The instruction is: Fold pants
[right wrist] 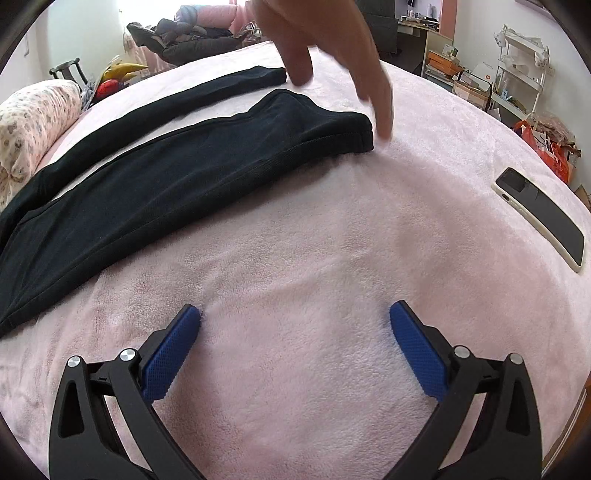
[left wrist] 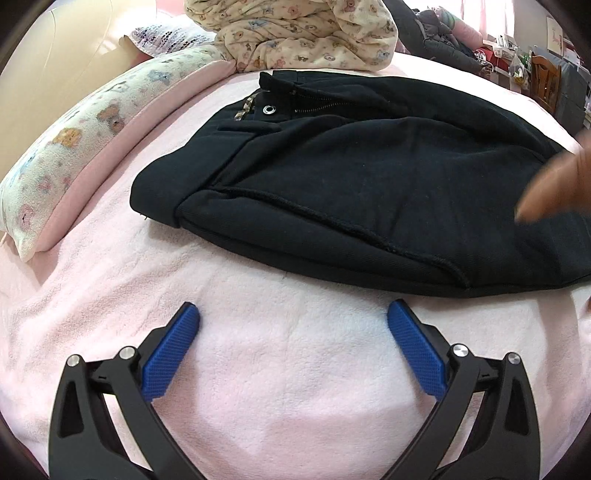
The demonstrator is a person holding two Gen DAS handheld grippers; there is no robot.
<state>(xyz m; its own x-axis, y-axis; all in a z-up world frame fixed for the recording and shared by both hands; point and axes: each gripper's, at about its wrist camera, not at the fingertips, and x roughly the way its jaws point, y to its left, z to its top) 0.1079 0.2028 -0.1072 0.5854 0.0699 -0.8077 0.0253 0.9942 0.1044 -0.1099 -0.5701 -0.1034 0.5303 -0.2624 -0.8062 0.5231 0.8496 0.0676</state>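
Note:
Black pants (left wrist: 369, 177) lie flat on a pink blanket (left wrist: 258, 369), waistband with zipper and metal button at the far left. My left gripper (left wrist: 293, 317) is open and empty, resting on the blanket just short of the pants' near edge. In the right wrist view the two legs (right wrist: 166, 173) stretch away, the cuffs at the far end. My right gripper (right wrist: 295, 317) is open and empty on the blanket, to the right of the near leg. A bare hand (right wrist: 332, 48) hovers by the near cuff; it also shows blurred in the left wrist view (left wrist: 557, 184).
A patterned pillow (left wrist: 85, 140) and a bunched bear-print quilt (left wrist: 303, 33) lie beyond the waistband. A phone (right wrist: 543, 218) lies on the blanket (right wrist: 332, 240) at the right. Room clutter and shelves (right wrist: 517, 74) stand past the bed.

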